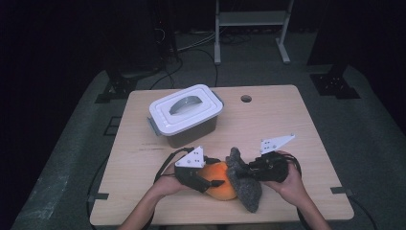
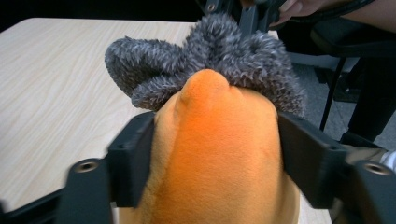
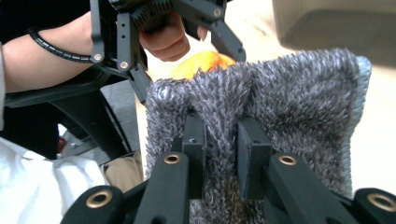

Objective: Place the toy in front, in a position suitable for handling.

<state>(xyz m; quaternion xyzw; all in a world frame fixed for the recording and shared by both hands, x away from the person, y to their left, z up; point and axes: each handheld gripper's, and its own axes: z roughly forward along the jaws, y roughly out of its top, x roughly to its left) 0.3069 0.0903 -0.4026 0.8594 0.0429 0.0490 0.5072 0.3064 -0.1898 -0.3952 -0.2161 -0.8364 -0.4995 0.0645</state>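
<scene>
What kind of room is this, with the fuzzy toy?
Probably a lab or recording room: a bare wooden table in a dark space, cables across the floor, and a metal stand behind.

One camera looks down on the table (image 1: 287,115) from high up, two ride close, all seeing the grey cloth (image 1: 244,184).

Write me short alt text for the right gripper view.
The right gripper pinches a fold of fuzzy grey cloth between its black fingers. Behind it, the left gripper holds an orange plush toy.
</scene>
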